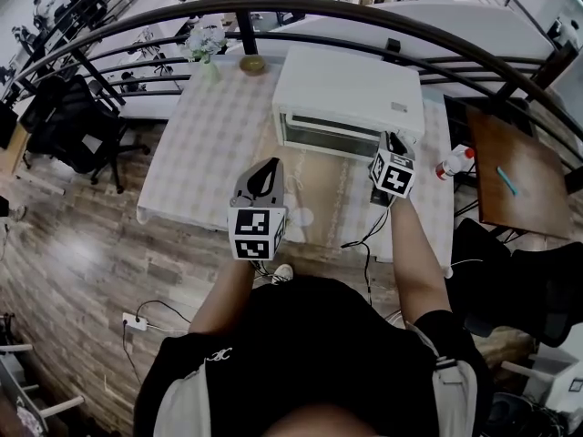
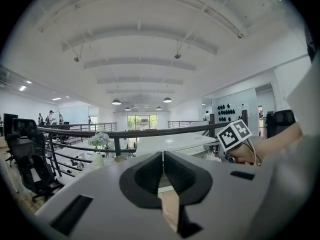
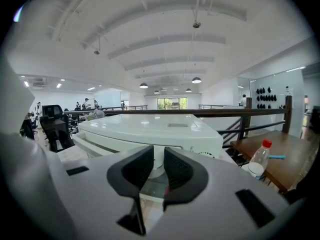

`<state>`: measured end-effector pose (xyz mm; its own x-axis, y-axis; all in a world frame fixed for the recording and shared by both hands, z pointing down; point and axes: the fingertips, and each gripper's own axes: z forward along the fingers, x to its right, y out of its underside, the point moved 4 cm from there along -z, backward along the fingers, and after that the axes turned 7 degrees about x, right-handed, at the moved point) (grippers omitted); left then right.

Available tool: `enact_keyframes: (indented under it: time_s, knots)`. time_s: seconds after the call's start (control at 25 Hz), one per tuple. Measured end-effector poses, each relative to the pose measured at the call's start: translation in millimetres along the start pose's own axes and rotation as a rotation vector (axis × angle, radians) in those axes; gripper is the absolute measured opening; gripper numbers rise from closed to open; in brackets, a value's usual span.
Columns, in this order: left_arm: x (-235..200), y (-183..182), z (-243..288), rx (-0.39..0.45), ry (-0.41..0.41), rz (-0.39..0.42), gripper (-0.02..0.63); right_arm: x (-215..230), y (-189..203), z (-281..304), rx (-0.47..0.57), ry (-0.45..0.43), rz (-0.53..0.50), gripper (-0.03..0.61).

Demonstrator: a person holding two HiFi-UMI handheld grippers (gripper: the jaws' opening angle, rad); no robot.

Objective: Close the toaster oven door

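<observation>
Head view: a white oven (image 1: pixel 346 85) sits at the far middle of the counter (image 1: pixel 200 153), its front toward the person.
Door (image 1: pixel 332 135): dark glass in a white frame, near upright at the oven's front; whether it is fully shut I cannot tell.
Handle (image 3: pixel 156 164): its white end shows between the jaws in the right gripper view, with door glass just under it.
Right tongs (image 1: pixel 397 140): at the door's right end, pointing slightly down toward the oven, jaws narrow and seemingly pinching the handle.
Left tongs (image 1: pixel 271 164): over the counter's near half, to the left of the right tongs and apart from the oven; jaws together with tips touching, nothing between them.
Cloth (image 1: pixel 182 180): pale and checked, covering the counter.
Cable (image 1: pixel 364 235): hangs over the counter's near edge, below the right tongs.
Far edge: a vase (image 1: pixel 205 48) of pale flowers and a small bowl (image 1: pixel 252 64), just left of the oven's back corner.
Right edge: a clear bottle (image 1: pixel 453 162) with a red cap, near the oven's right side.
Beyond: a dark railing (image 1: pixel 364 21) curves behind the counter; a brown counter (image 1: pixel 519 198) bearing a blue pen (image 1: pixel 506 180) stands at the right; a black chair (image 1: pixel 82 121) stands at the left.
</observation>
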<state>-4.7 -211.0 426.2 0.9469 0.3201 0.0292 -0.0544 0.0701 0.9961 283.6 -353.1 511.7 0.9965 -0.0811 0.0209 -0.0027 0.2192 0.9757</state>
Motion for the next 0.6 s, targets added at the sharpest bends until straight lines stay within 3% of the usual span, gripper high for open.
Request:
enact_keyframes:
  time_s: [0.12,0.32,0.48,0.6]
  knots:
    - [-3,-1,0,0.009,-0.006,-0.002,0.018,-1,0,1,0.004,0.000,-0.016,0.060]
    - [0,-6,1,0.019,0.002,0.001,0.018,-1,-6,-13,0.103,0.029,-0.043,0.050]
    - [1,-10,4,0.031,0.012,-0.001,0.018,-5,-44,-52,0.242,0.024,0.048,0.034]
    - [5,-14,8,0.044,0.021,-0.001,0.018,-15,-81,-88,0.361,-0.016,0.022,0.006]
